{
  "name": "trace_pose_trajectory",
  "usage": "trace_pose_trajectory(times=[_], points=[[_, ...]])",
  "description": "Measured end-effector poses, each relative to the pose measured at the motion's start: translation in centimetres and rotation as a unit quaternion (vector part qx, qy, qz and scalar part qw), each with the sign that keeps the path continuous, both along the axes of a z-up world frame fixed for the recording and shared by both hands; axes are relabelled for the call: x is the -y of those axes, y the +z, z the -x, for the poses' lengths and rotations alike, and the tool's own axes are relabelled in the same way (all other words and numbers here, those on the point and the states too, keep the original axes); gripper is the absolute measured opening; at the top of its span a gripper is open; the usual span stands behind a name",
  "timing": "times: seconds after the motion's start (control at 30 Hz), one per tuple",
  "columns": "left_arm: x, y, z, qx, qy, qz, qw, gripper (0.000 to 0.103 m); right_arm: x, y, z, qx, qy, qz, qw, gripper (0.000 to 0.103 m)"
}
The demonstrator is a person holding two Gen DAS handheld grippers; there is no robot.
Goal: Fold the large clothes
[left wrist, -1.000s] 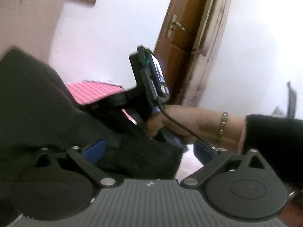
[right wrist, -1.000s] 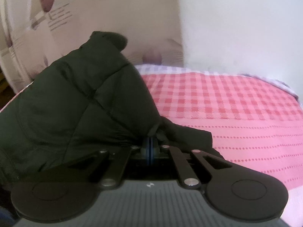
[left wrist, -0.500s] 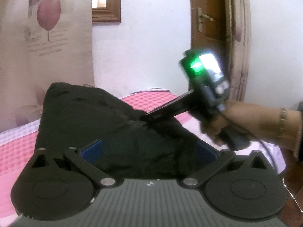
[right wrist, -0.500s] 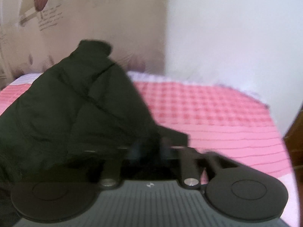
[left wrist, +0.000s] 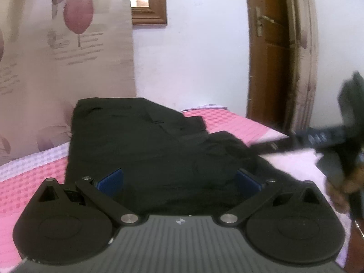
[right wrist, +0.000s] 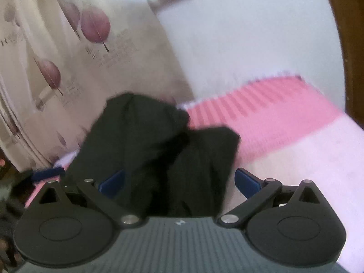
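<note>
The left gripper (left wrist: 179,180) was wide open, its two blue pads (left wrist: 111,179) far apart with nothing pressed between them. It hung just over the near edge of the dark jacket (left wrist: 141,141) and did not hold it. The right gripper (right wrist: 179,180) was wide open too. Its jaws had just been opening, and its blue pads (right wrist: 246,180) stood on each side of the near part of the jacket without squeezing it. So both grippers had let go.

The dark jacket lay on the bed (left wrist: 34,182), in a soft heap. In the left wrist view its far end looked flat and square, close to the curtain. A folded flap lay on top of it, toward the right. In the right wrist view the jacket (right wrist: 141,141) looked like two dark lumps side by side, but that picture was blurry, so the folds were hard to make out.

The bed had a pink checked cover with a pale strip along its edge. On the right in the left wrist view, the right gripper (left wrist: 318,136) showed as a dark blurry shape, held by a hand (left wrist: 348,182) at the picture's edge.

Behind the bed on the left hung a cream curtain (left wrist: 68,56) with pink leaf shapes. A small window with a brown wooden frame (left wrist: 149,2) sat high on the white wall (left wrist: 193,63). On the far right stood a brown wooden door (left wrist: 268,56) with a metal handle.
</note>
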State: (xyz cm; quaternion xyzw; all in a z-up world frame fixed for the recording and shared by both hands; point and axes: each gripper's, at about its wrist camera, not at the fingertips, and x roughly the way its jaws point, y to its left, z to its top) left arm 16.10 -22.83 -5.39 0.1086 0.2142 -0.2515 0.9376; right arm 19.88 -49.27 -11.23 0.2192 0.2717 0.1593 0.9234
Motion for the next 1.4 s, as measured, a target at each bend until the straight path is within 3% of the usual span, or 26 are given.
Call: trace_pose_trajectory(times=[0.1, 0.2, 0.3, 0.43, 0.63, 0.87, 0.97, 1.07, 1.13, 1.3, 1.4], points=[[-1.8, 0.3, -1.1, 0.009, 0.026, 0.001, 0.9996, 0.103, -0.3, -0.8, 0.1, -0.019, 0.015, 0.012, 1.0, 0.103], [-5.0, 0.7, -3.3, 0.01, 0.053, 0.031, 0.998, 0.103, 0.0, -1.1, 0.1, -0.026, 0.027, 0.01, 0.999, 0.103], [-8.3, 0.5, -6.6, -0.033, 0.086, 0.065, 0.9936, 0.103, 0.2, -1.5, -0.6, -0.032, 0.04, -0.008, 0.999, 0.103], [-11.3, -0.7, -10.2, -0.103, 0.091, 0.107, 0.9848, 0.103, 0.0, -1.7, -1.5, -0.038, 0.053, -0.022, 0.998, 0.103], [-13.3, -2.4, -12.5, -0.149, 0.048, 0.16, 0.9746, 0.103, -0.3, -2.2, -2.6, -0.053, 0.068, -0.022, 0.996, 0.103], [-15.0, -3.0, -13.5, -0.134, 0.027, 0.182, 0.9737, 0.103, 0.0, -2.6, -3.7, -0.085, 0.091, -0.038, 0.992, 0.103], [-15.4, -3.9, -14.1, -0.166, 0.019, 0.208, 0.9638, 0.103, -0.5, -3.1, -4.7, -0.111, 0.11, -0.057, 0.986, 0.103], [-14.0, -4.6, -14.1, -0.19, -0.023, 0.202, 0.9604, 0.103, -1.3, -3.7, -5.8, -0.122, 0.129, -0.071, 0.982, 0.103], [-13.1, -4.5, -13.8, -0.181, -0.02, 0.185, 0.9659, 0.103, -1.8, -3.8, -6.2, -0.119, 0.136, -0.077, 0.98, 0.103], [-13.0, -4.9, -14.7, -0.208, -0.027, 0.196, 0.9579, 0.103, -1.8, -4.4, -6.5, -0.094, 0.147, -0.087, 0.981, 0.103], [-12.9, -5.0, -14.6, -0.203, -0.033, 0.193, 0.9594, 0.102, -2.4, -4.5, -6.2, -0.071, 0.151, -0.069, 0.984, 0.103]])
